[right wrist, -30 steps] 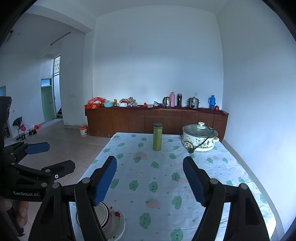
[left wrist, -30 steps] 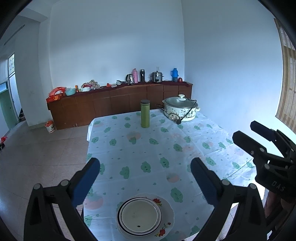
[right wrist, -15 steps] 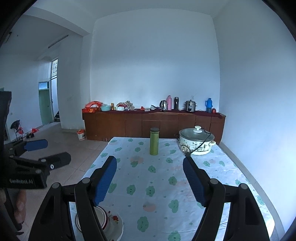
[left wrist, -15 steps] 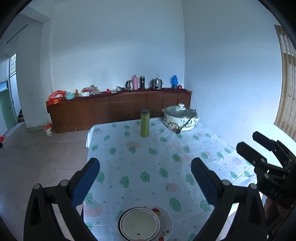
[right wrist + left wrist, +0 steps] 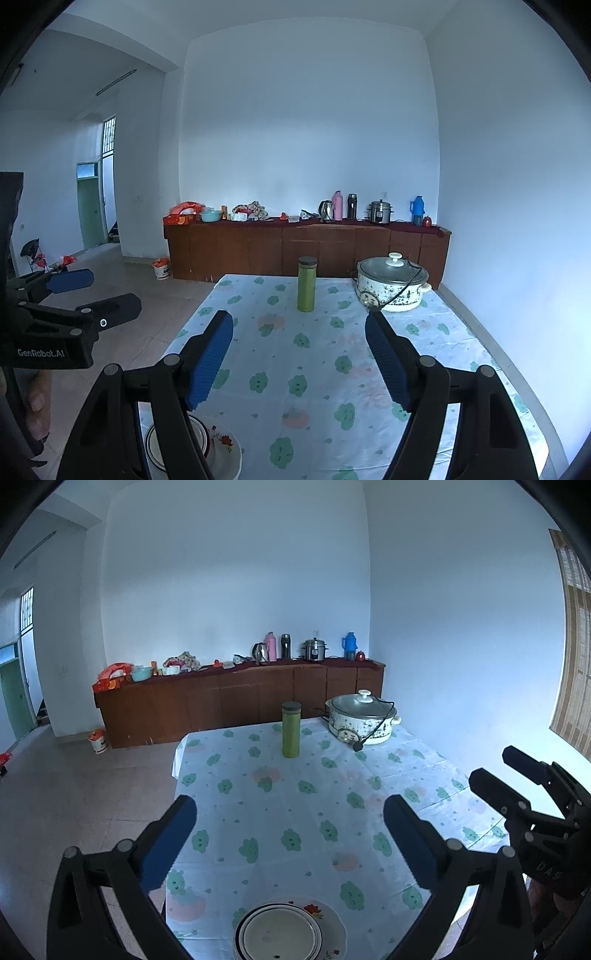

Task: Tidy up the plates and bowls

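Note:
A white bowl with a dark rim (image 5: 279, 933) sits in a floral plate (image 5: 332, 923) at the near edge of the table. In the right wrist view the same plate (image 5: 225, 448) and bowl (image 5: 201, 434) lie at the lower left, partly behind my left finger. My left gripper (image 5: 290, 812) is open and empty, held above and behind the stack. My right gripper (image 5: 299, 330) is open and empty, above the table to the right of the stack. Each gripper shows in the other's view: the right gripper (image 5: 517, 775) and the left gripper (image 5: 99, 291).
A green flask (image 5: 290, 728) and a lidded white electric pot (image 5: 362, 718) with a cord stand at the table's far end. The tablecloth (image 5: 295, 812) has a green pattern. A brown sideboard (image 5: 236, 698) with kitchen items lines the back wall. Tiled floor lies to the left.
Both grippers have pulled back and risen slightly from the table; the plate and bowl sit lower in both views. Both stay open.

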The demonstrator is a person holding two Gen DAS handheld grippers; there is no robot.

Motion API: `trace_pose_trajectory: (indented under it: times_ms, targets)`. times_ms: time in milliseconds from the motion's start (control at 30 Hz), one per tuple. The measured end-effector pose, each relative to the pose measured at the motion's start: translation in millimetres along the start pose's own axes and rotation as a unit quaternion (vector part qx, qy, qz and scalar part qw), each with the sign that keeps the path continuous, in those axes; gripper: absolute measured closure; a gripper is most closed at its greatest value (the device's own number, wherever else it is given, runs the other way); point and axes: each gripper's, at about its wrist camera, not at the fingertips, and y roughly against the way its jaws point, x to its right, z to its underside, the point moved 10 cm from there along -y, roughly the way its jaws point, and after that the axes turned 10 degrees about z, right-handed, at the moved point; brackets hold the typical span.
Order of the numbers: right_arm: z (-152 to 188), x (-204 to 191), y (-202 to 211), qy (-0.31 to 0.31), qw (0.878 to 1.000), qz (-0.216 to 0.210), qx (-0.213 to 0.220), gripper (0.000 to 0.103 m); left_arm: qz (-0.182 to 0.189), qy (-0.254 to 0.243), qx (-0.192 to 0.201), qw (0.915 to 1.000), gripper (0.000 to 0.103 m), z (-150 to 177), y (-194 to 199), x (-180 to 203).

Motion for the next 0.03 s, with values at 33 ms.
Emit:
trace_pose_trajectory:
  times_ms: [33]
  targets:
    - [0.4,-0.4,-1.6,0.0,1.0,-0.001,-0.001,0.027,-0.001,0.001,-0.001,1.0,0.0,0.2,-0.6,-1.8]
